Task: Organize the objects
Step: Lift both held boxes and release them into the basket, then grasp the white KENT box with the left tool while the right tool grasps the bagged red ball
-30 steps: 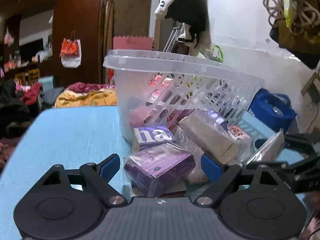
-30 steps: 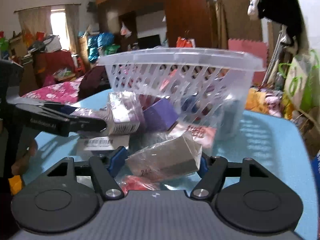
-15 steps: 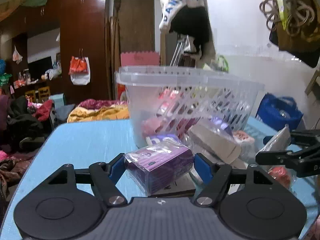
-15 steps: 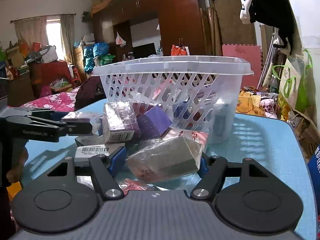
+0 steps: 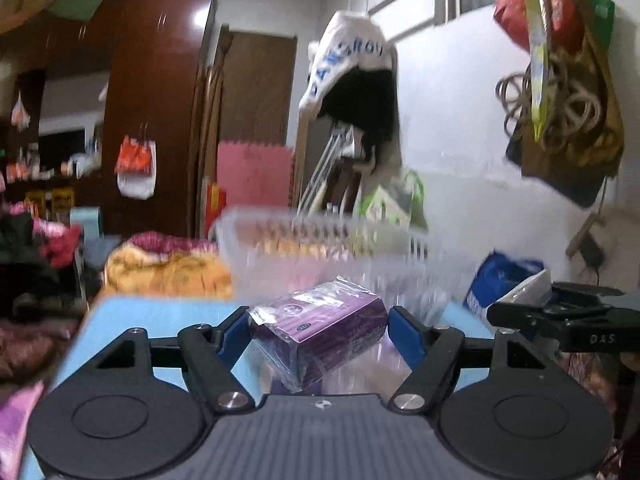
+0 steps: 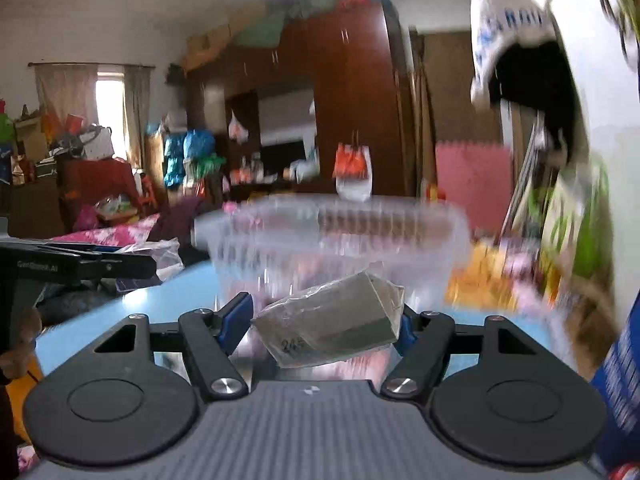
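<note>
Lighting: dim indoor, cool cast; daylight from curtained window [image 6: 108,108]. Glare on wardrobe door [image 5: 200,16]. Heavy motion blur on basket [image 6: 340,240]; fisheye bending, dark corners.

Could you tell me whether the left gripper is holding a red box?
No, the left gripper has its jaws shut on a purple box.

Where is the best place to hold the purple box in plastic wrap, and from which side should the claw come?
Grip the purple box across its two long side faces, coming from its near end, as the left claw does now. Those faces are flat and parallel; the loose wrap bunches at the ends and could slip.
</note>
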